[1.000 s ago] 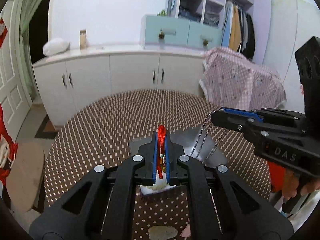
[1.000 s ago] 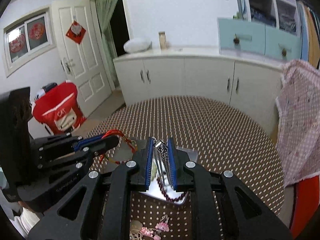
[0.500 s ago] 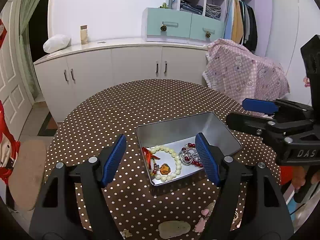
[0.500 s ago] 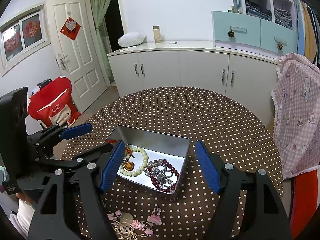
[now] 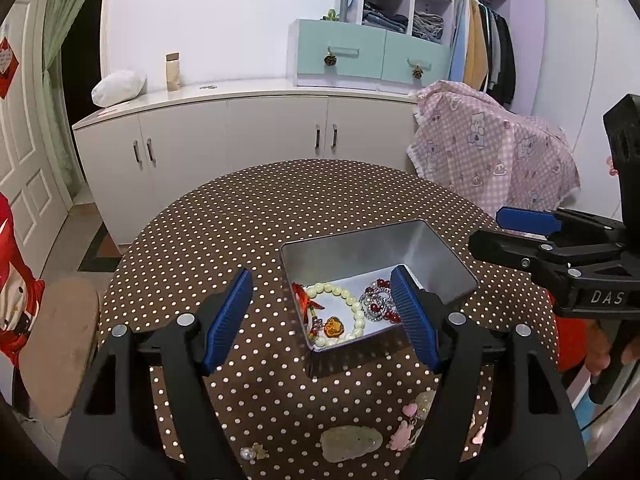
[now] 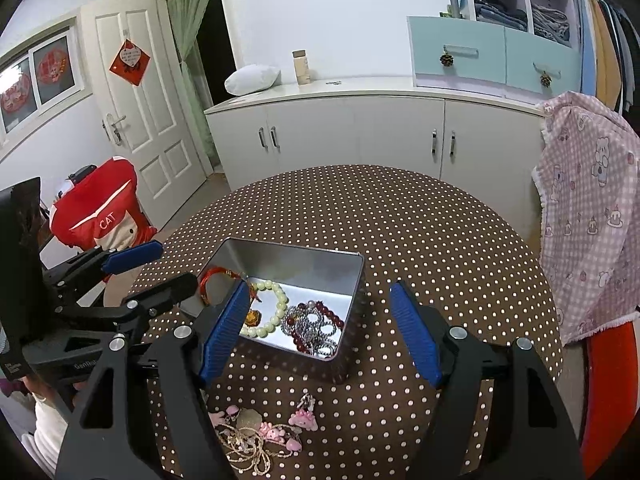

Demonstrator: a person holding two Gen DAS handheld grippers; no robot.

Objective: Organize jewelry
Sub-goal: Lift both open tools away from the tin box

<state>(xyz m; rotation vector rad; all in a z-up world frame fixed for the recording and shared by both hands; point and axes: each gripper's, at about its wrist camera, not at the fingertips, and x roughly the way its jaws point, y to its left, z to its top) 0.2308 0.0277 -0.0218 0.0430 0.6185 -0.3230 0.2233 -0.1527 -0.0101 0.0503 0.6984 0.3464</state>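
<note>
Jewelry tin (image 5: 440, 252) lies just beyond the open left hand-held gripper (image 5: 322, 312).

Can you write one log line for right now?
left tool: open, empty | right tool: open, empty | rectangular silver metal tin: holds bracelets

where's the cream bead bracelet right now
The cream bead bracelet lies inside the metal tin, left of the dark red beads in the right wrist view, with the amber pendant at its lower left.
</note>
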